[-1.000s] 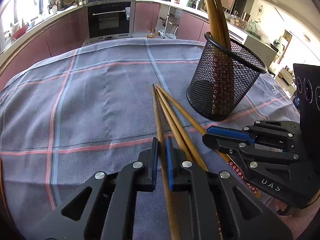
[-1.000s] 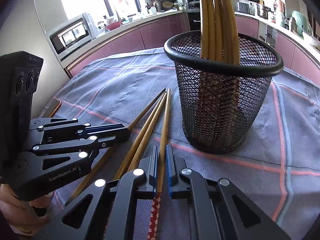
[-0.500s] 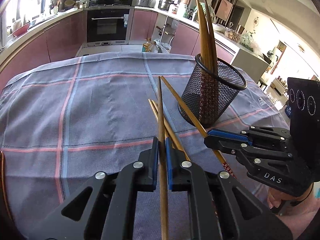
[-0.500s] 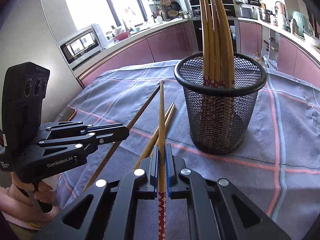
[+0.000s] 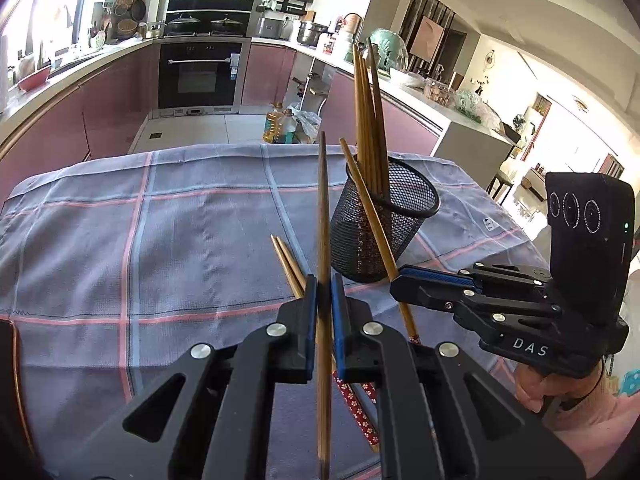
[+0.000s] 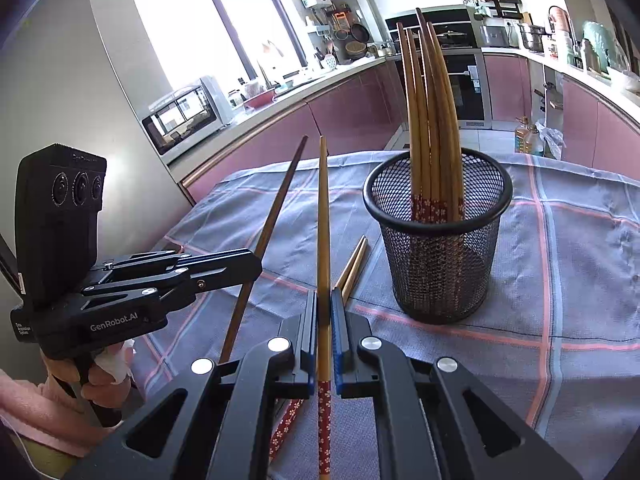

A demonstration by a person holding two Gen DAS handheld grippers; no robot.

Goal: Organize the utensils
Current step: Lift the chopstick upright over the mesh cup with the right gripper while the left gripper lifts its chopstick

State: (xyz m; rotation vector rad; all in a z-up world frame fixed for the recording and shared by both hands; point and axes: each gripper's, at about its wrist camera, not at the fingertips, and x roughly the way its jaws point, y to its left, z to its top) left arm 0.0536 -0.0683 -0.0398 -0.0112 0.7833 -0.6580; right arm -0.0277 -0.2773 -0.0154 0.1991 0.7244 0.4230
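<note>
A black mesh cup [image 5: 384, 220] [image 6: 440, 240] stands on the checked cloth with several wooden chopsticks upright in it. My left gripper [image 5: 324, 284] [image 6: 256, 266] is shut on a plain brown chopstick [image 5: 323, 208] [image 6: 280, 200], lifted off the cloth with its tip raised. My right gripper [image 6: 324, 296] [image 5: 394, 282] is shut on a chopstick with a red flowered end [image 6: 323, 220] [image 5: 369, 208], also lifted and slanting across the front of the cup. Two more chopsticks [image 5: 288, 264] [image 6: 354, 268] lie side by side on the cloth between the grippers, left of the cup.
The grey-blue cloth with pink lines [image 5: 160, 248] [image 6: 560, 280] covers the whole table. A person's hands in pink sleeves [image 5: 560, 400] [image 6: 100, 376] hold the gripper handles. Pink kitchen cabinets and an oven [image 5: 196, 76] stand beyond the far table edge.
Both grippers have risen from the cloth, each carrying one chopstick up with it, tips tilting upward. The other two chopsticks stay flat on the cloth.
</note>
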